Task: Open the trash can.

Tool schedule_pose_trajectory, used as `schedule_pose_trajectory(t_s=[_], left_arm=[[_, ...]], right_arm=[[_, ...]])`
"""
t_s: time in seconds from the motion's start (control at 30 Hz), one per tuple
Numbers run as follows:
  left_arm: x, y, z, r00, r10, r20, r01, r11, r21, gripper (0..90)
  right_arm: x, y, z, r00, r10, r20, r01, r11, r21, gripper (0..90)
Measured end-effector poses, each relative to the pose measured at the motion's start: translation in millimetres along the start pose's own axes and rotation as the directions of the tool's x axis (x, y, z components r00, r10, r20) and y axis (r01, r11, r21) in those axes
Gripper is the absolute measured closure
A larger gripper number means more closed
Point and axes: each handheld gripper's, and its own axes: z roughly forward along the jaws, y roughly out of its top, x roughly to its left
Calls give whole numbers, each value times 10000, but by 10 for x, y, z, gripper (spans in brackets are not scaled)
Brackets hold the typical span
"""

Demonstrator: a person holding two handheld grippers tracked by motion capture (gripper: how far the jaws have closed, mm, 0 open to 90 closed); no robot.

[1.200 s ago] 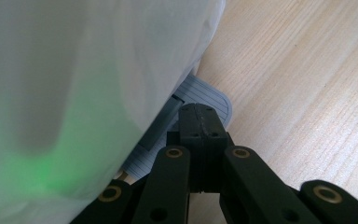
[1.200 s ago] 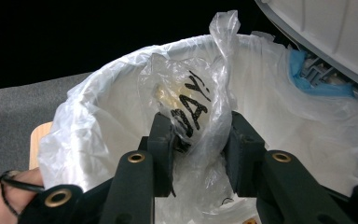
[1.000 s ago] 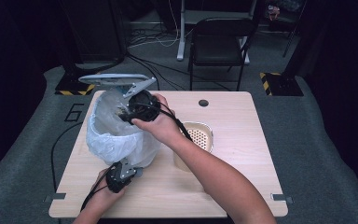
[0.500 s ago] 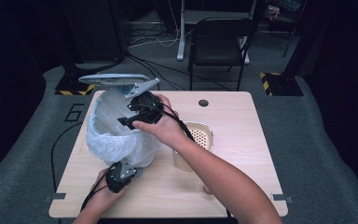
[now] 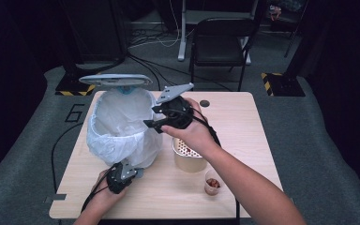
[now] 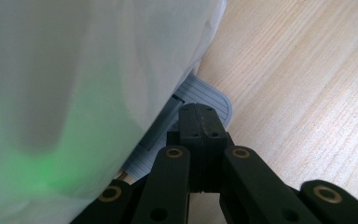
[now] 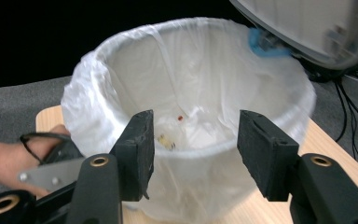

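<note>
Two claws | left claw (image 6: 200, 122) closed on pedal (image 6: 205, 93) | bin base hidden

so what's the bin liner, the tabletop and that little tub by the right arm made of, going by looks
Bin liner: thin white plastic film, translucent, creased and bunched over the rim. Tabletop: pale wood or wood-look laminate, matt, with straight grain lines; which one is unclear. Little tub: probably clear plastic, as reddish-brown contents show through its wall.
</note>
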Motion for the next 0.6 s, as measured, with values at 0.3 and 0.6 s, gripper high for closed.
schedule_pose_trajectory(t_s=[0.3, 0.6], left_arm=[[-10, -8, 7, 9996, -275, -28, 275, 9996, -98, 900], [-1, -19, 1, 9986, -501, 187, 502, 9987, -70, 900]], right_arm=[[-177, -237, -254, 9978, 331, 583, -328, 9994, -50, 467], [-327, -430, -357, 9925, 570, 1085, -578, 9983, 45, 465]])
